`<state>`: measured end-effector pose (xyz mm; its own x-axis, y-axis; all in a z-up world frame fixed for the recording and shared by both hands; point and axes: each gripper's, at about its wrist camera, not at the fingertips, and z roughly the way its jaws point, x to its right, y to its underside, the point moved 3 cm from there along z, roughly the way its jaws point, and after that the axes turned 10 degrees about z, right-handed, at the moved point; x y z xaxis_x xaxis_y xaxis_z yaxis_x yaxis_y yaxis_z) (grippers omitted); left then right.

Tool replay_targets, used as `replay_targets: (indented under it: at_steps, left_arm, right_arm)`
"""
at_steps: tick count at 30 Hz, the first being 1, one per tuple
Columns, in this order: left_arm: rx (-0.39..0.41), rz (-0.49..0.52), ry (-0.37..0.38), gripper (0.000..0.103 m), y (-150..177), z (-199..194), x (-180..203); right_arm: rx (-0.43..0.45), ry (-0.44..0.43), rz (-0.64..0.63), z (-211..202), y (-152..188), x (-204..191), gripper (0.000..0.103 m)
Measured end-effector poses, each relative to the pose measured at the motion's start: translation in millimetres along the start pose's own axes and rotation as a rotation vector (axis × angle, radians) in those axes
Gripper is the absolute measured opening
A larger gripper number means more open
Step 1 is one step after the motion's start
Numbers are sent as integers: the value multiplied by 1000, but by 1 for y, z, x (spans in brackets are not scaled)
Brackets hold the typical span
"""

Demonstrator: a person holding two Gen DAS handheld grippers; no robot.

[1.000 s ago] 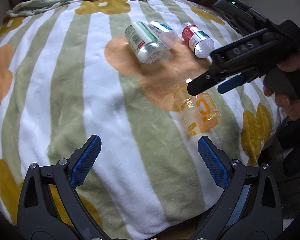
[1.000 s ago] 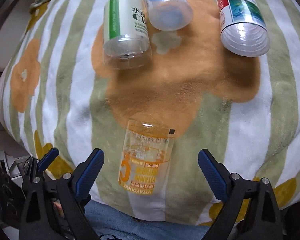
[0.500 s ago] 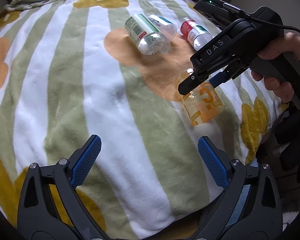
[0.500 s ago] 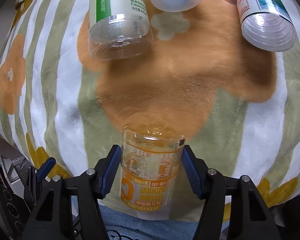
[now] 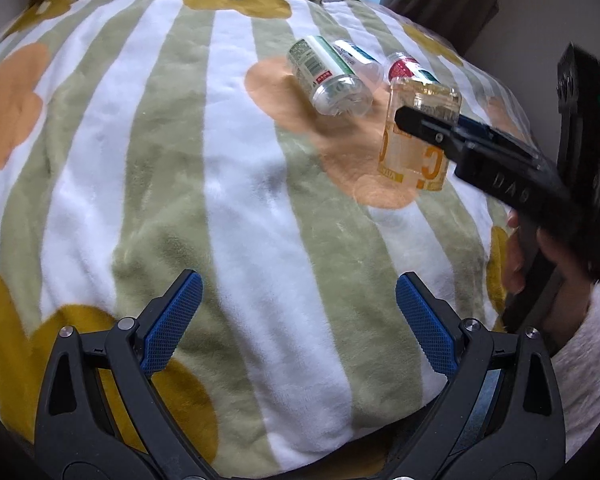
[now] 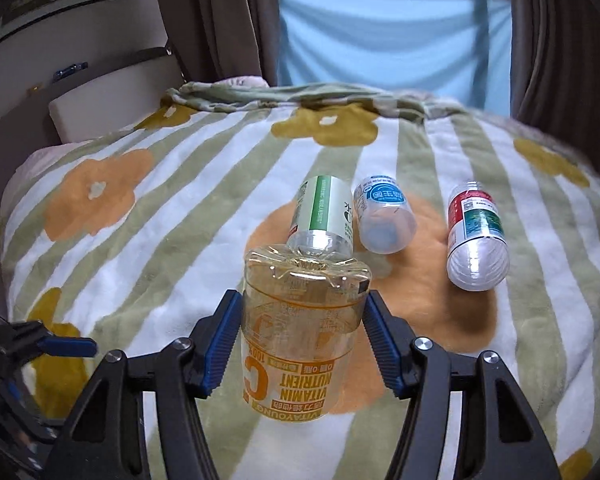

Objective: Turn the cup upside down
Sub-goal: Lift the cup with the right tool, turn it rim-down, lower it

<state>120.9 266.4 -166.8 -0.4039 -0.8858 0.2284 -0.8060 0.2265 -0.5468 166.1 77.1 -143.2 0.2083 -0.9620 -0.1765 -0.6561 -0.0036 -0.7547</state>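
Observation:
The clear orange-printed cup (image 6: 300,332) stands upright with its closed base on top and its print upside down. My right gripper (image 6: 302,340) is shut on the cup's sides. In the left wrist view the cup (image 5: 414,148) hangs just above the striped flower blanket (image 5: 228,184), held by the right gripper (image 5: 428,126). My left gripper (image 5: 298,320) is open and empty, low over the blanket's near part, well to the left of the cup.
Three other clear cups lie on their sides behind: a green-labelled one (image 6: 324,216), a blue-labelled one (image 6: 384,216) and a red-labelled one (image 6: 476,236). Curtains and a blue cloth (image 6: 380,36) stand beyond the blanket's far edge.
My right gripper closed on the lying orange cup, lifted it off the blanket and turned it upright with its base on top. My left gripper stayed open and shifted slightly.

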Motion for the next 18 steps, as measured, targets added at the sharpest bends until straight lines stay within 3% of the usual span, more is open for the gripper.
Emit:
replay_targets:
  at_steps: [6,18]
  left_arm:
    - [-21,-15,-11,97,11,5,0]
    - [-1,-42,-7,97,10,1,2]
  right_arm:
    - [139,47,-40,6,16,4,57]
    - [131,2,-53,2,39,16,57]
